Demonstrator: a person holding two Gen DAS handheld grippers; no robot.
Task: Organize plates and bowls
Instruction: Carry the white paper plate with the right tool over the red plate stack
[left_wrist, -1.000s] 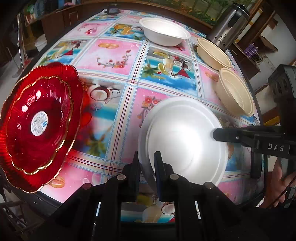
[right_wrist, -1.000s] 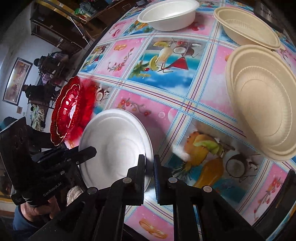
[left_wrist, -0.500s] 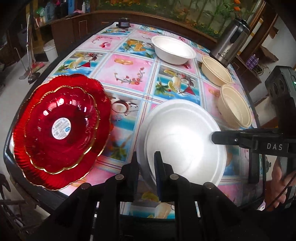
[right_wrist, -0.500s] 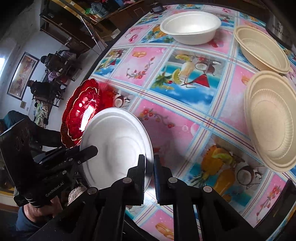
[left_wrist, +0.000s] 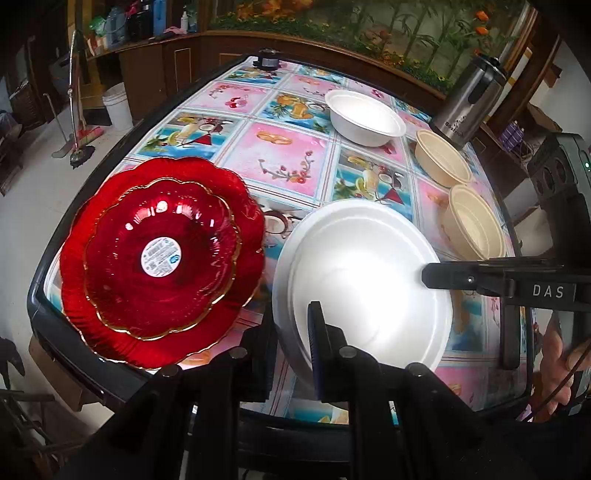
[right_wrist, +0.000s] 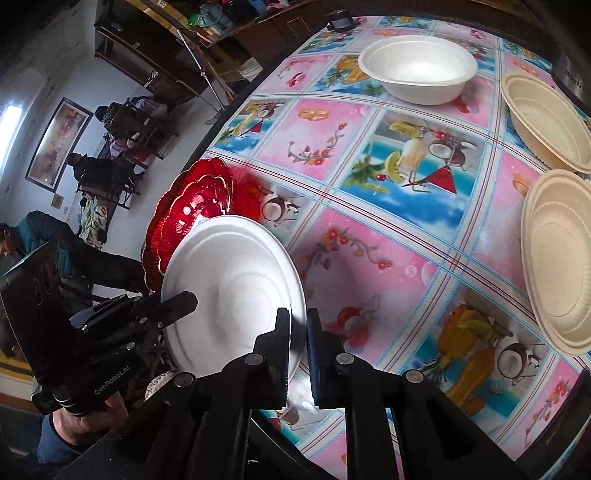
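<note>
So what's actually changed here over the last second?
Both grippers, left and right, have lifted the white plate higher above the table, each still clamped on its rim. The red plates, white bowl and beige bowls haven't moved.

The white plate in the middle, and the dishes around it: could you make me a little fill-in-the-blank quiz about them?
1. Both grippers, left gripper and right gripper, clamp the rim of the ____ plate.
2. The sticker sits on the smaller ____ plate.
3. The number of beige bowls on the table is ____.

Missing words: white; red; two
</note>
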